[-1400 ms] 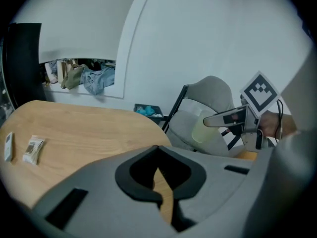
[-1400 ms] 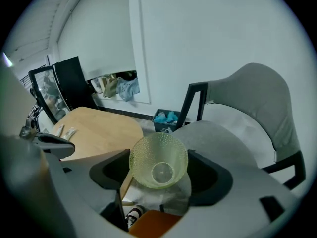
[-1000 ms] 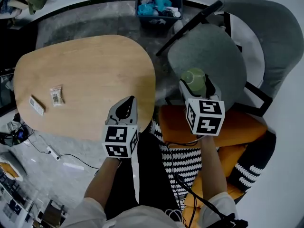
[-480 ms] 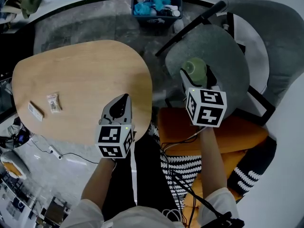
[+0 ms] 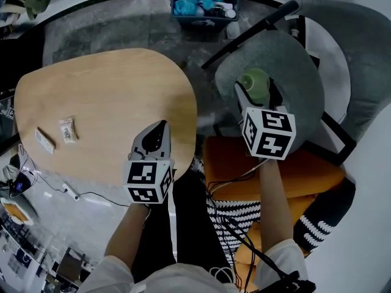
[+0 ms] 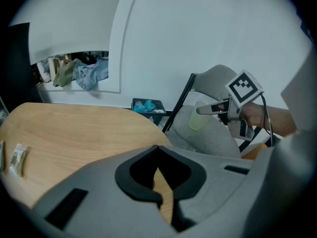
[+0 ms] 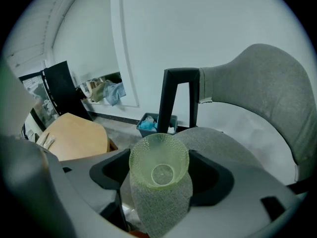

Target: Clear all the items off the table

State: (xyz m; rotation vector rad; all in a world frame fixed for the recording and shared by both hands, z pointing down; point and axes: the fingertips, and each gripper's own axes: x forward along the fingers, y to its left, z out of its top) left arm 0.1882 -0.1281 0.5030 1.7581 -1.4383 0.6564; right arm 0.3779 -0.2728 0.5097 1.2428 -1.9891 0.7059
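Forearms reach forward from the person's lap, one gripper in each hand. The left gripper (image 5: 159,130) hovers over the near right edge of the wooden table (image 5: 110,90), its jaws pressed together with nothing between them. The right gripper (image 5: 247,97) is held further out, above the seat of the grey chair (image 5: 293,72) and clear of the table, with its jaws clamped on the sides of a pale green textured cup (image 5: 255,81). The cup's mouth faces that gripper's camera, so its round base shows. Two small packets (image 5: 67,129) and (image 5: 45,140) lie side by side near the table's left edge, well apart from both grippers. Beyond the table's far right edge, a dark blue bin (image 5: 204,22) on the floor holds teal and white things, too small to name.
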